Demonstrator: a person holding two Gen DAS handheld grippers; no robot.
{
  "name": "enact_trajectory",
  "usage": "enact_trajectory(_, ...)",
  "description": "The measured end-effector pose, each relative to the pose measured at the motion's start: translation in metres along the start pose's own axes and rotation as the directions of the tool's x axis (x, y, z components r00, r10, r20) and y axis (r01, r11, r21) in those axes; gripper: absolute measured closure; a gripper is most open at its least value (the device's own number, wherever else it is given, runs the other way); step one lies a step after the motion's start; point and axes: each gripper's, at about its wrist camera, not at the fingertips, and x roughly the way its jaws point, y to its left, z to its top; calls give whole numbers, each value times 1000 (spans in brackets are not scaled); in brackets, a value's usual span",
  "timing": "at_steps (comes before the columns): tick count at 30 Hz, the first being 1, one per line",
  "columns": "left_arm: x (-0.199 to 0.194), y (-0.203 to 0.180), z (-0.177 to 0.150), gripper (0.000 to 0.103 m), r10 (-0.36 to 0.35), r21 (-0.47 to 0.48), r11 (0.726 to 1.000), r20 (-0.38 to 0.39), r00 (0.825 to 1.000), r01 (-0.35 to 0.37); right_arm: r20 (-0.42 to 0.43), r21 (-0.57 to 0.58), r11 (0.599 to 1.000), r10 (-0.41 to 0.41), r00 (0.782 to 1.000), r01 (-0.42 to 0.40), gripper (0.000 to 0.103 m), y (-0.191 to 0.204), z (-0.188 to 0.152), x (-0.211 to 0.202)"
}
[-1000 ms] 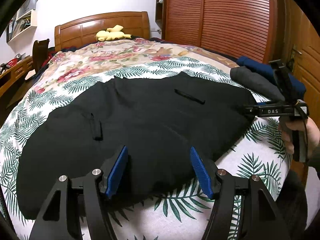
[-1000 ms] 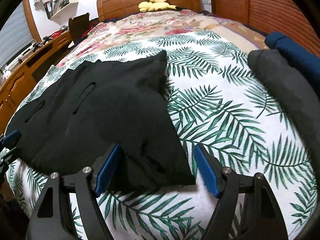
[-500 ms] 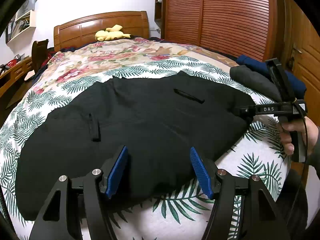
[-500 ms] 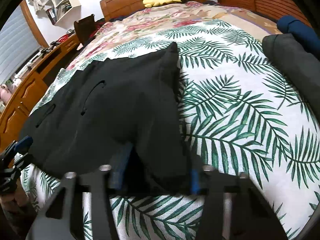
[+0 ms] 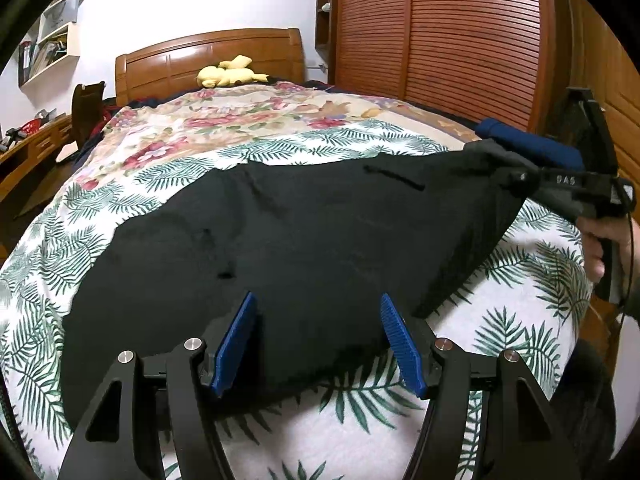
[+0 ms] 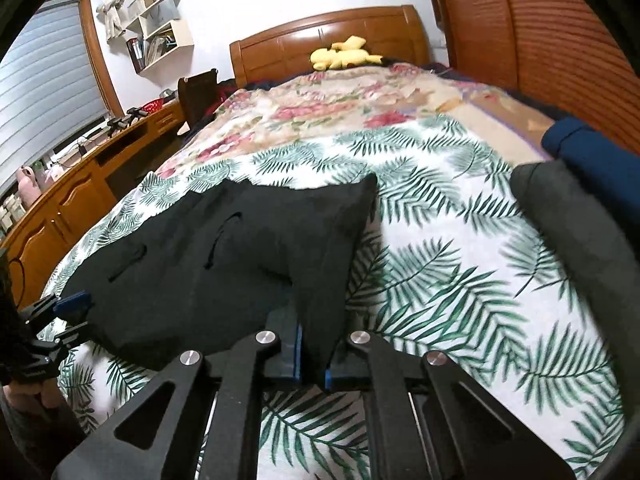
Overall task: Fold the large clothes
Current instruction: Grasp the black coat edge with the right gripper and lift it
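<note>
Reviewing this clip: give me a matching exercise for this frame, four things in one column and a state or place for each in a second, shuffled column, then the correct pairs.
Things
1. left gripper
2. right gripper
3. yellow plush toy
4. navy folded garment

States or places
A. by the wooden headboard
B. shut on a corner of the black garment
C. open, fingers either side of the black garment's near edge
D. at the bed's right edge, beyond a dark grey garment

Pairs: 1-C, 2-B, 3-A, 4-D
</note>
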Motion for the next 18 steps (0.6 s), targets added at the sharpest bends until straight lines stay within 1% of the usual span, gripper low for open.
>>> enact_trajectory(7, -9, 0, -2, 37, -4, -11, 1000, 17, 1000, 4, 28, 16, 998, -66, 997, 66, 96, -21, 7, -24)
enact_trajectory(10, -13, -2, -3, 37, -8, -11, 1000, 26, 1000, 8, 47, 24, 994, -110, 993, 109, 96, -35, 11, -41)
enact_trajectory(13, -15, -4, -4, 37, -5, -8, 1000, 30, 1000, 5, 48, 44, 988, -149, 988, 147, 96, -49, 10, -50)
enact_trajectory(18, -18, -2, -5, 37, -7, -15, 1000, 36, 999, 7, -58, 37, 977, -208, 976, 210, 96, -66, -12, -26)
